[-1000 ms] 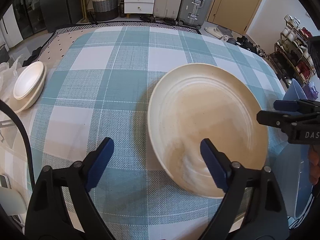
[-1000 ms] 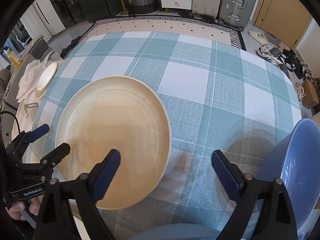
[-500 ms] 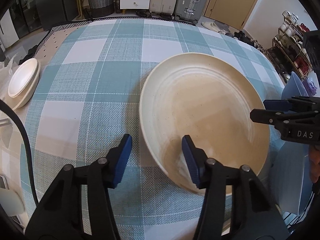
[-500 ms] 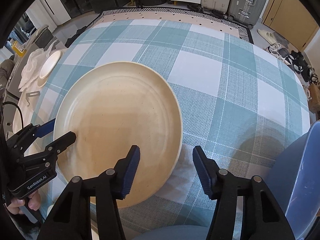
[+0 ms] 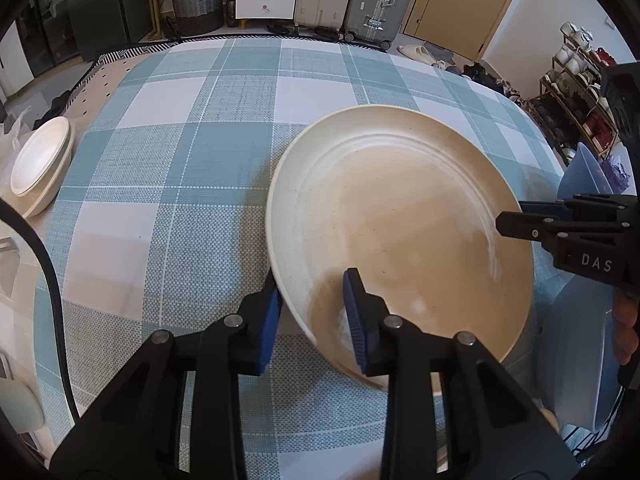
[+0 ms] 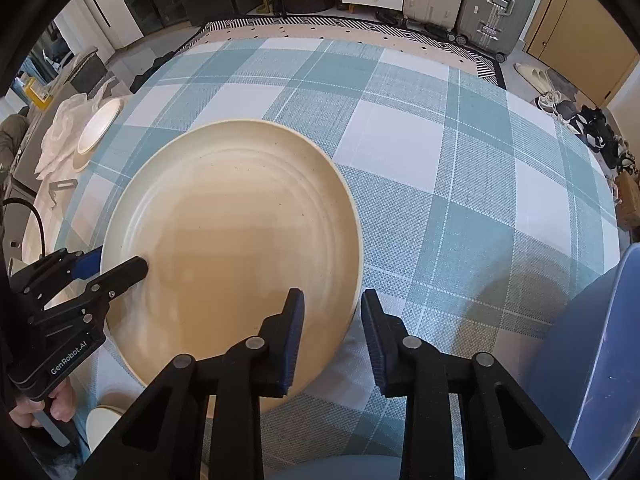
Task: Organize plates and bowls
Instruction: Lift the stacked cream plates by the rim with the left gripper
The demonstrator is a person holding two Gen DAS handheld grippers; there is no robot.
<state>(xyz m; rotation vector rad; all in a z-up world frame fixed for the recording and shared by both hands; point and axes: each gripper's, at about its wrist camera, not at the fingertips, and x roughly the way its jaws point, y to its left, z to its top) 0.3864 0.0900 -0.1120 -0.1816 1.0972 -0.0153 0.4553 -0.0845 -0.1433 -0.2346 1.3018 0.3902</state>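
Observation:
A large cream plate lies on the teal checked tablecloth. My left gripper straddles the plate's left rim: its outer pad is against the rim, its inner pad stands over the plate's floor, and its jaws are closing. My right gripper straddles the opposite rim with one pad over the plate and the other just outside, a strip of cloth showing between pad and rim, and its jaws are closing too. Each gripper shows in the other's view: the right gripper, the left gripper.
A stack of white bowls sits at the table's left edge. A blue plastic tub stands close at the right. A small white bowl peeks out below the plate. Suitcases and drawers line the far wall.
Both grippers' jaws have narrowed from wide open to a small gap around opposite rims of the plate. The hands and the plate have stayed in place.

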